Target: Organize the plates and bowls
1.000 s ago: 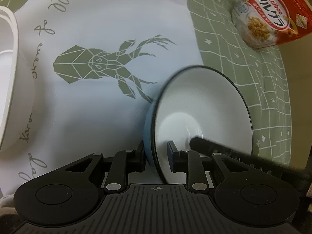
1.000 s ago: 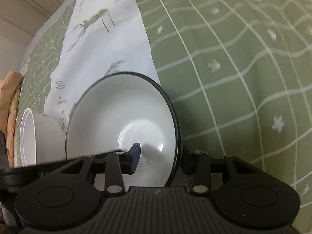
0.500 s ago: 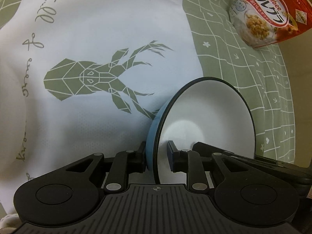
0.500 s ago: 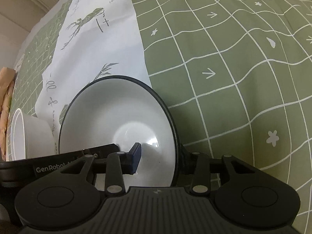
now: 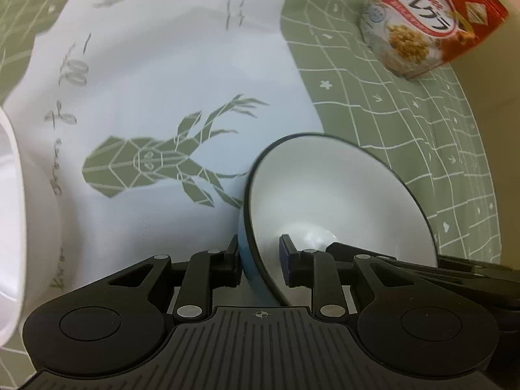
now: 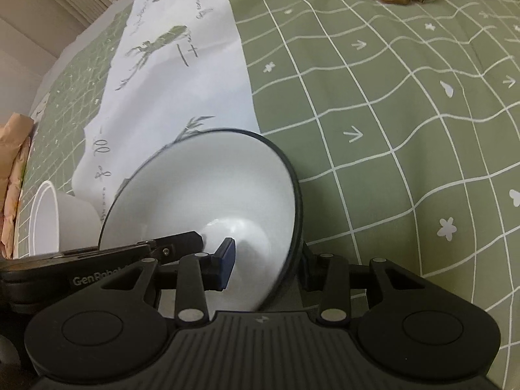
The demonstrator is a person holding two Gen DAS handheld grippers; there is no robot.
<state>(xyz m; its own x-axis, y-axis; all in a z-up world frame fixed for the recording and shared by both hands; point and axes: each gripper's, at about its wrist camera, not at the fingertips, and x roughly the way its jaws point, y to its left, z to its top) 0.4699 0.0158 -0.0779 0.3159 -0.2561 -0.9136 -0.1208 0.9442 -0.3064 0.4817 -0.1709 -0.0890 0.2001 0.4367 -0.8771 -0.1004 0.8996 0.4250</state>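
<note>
One bowl [image 5: 341,195], blue outside, white inside with a dark rim, hangs tilted over the table between both grippers. Its wall stands between the fingers of my left gripper [image 5: 260,256], whose jaws are opening: the outer finger lies against the blue side, and a thin gap shows at the inner pad. My right gripper [image 6: 266,256] is shut on the opposite wall of the bowl [image 6: 211,188], blue pad inside, other finger behind the rim. A white bowl [image 6: 48,221] stands at the left, and the white bowl's [image 5: 9,227] edge shows in the left wrist view.
A white cloth [image 5: 146,65] with green deer prints lies on the green checked tablecloth [image 6: 406,130]. A red cereal bag [image 5: 419,22] lies at the far right. Crumpled brown paper [image 6: 16,178] sits at the table's left edge.
The left gripper has rolled a little, and the white bowl's edge is back in its view at the left. The blue bowl stays between both grippers.
</note>
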